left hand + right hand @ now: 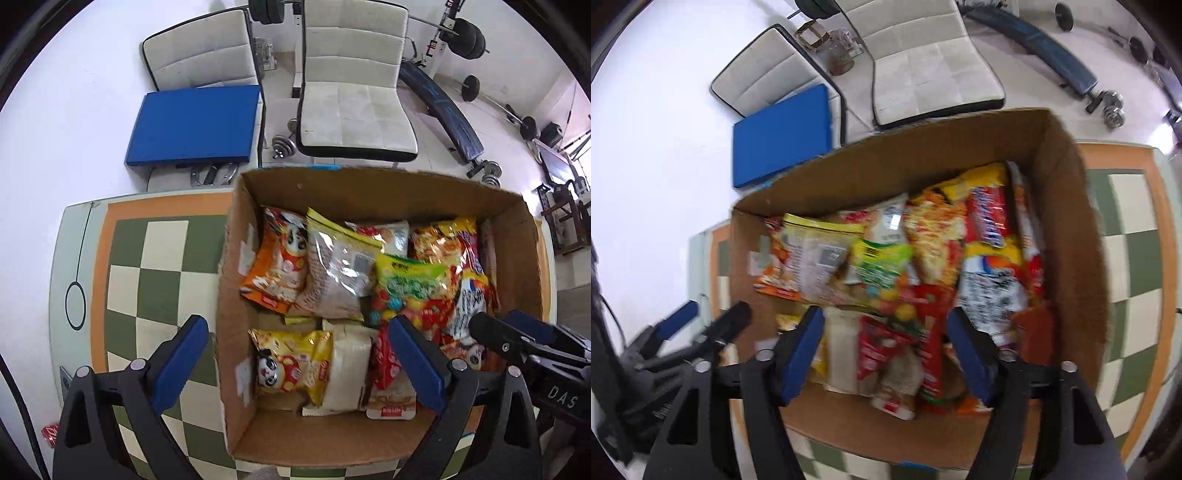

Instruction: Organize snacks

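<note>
green-and-cream checkered worktop [162, 258] | home gym, white chairs [354, 110] behind | cardboard box [369, 192] of snack packets, panda wrappers [291, 365] | "das" on right gripper [517, 332] | both jaws released, left gripper [299, 365]

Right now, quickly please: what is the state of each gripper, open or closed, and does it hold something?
Left gripper: open, holding nothing, above the cardboard box.
Right gripper: open, holding nothing, above the same box.

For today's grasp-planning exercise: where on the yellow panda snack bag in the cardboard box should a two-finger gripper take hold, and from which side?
Probably the crimped top edge of the yellow panda bag, approached from above. It lies flat against the cardboard box wall, with a white packet tight alongside, so only its upper seam looks pinchable.
</note>
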